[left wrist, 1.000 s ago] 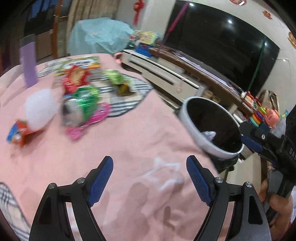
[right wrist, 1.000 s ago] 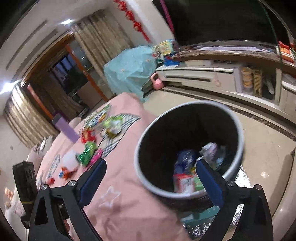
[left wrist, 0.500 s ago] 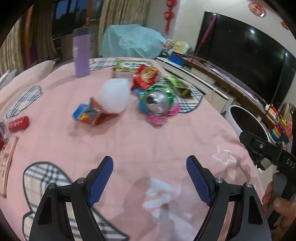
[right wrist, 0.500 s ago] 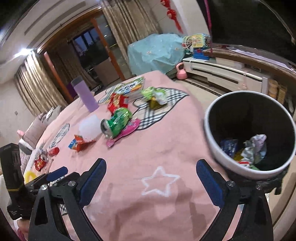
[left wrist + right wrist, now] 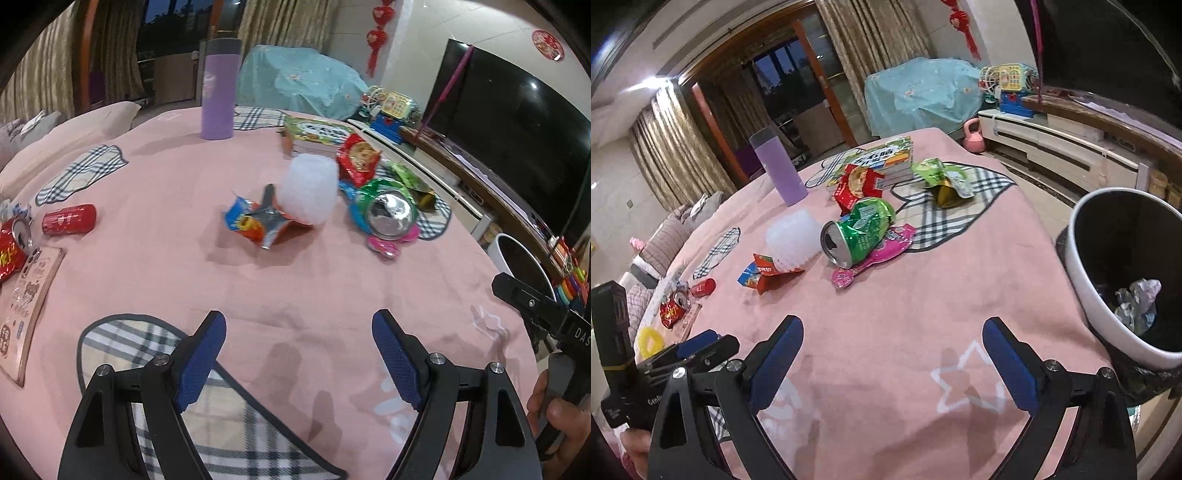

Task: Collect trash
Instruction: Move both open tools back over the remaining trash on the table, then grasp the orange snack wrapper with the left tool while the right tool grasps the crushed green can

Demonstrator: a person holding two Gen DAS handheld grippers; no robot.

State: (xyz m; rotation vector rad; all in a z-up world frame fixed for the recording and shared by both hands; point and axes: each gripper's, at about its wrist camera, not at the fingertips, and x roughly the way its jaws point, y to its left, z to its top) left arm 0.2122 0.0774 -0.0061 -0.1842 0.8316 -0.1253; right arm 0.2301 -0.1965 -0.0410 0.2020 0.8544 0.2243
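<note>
The trash lies in a loose cluster at the middle of the pink-clothed counter [image 5: 886, 314]. Counted in the right wrist view: one crushed green can [image 5: 857, 230] on its side with its open top toward the camera, lying on one pink wrapper [image 5: 875, 256]; one red snack bag [image 5: 858, 184] just behind the can; one green-and-gold wrapper [image 5: 942, 181] to the right on a plaid patch; one orange-and-blue wrapper [image 5: 764, 273] to the left, touching one white foam cup [image 5: 794, 240] that lies on its side. Far left of the frame sit two more red pieces: one small red can [image 5: 703, 287] and one crumpled red can [image 5: 673, 308] beside it. That makes eight loose pieces on the cloth.

One trash bin [image 5: 1082, 273], white outside and black inside, stands off the counter's edge at the right of the frame, with crumpled silver and pale wrappers in its bottom.

In the left wrist view the left hand-held gripper [image 5: 299, 350] hovers over the near cloth at the bottom of the frame, jaws spread wide and holding nothing. The right hand-held gripper [image 5: 892, 354] likewise stands wide open and empty above a white star on the cloth.

Behind the cluster stand one purple bottle [image 5: 777, 170], upright at upper left, and one stack of books [image 5: 886, 158] with a green cover. One yellow ring [image 5: 650, 341] and one pink card [image 5: 27, 306] lie near the red cans.
</note>
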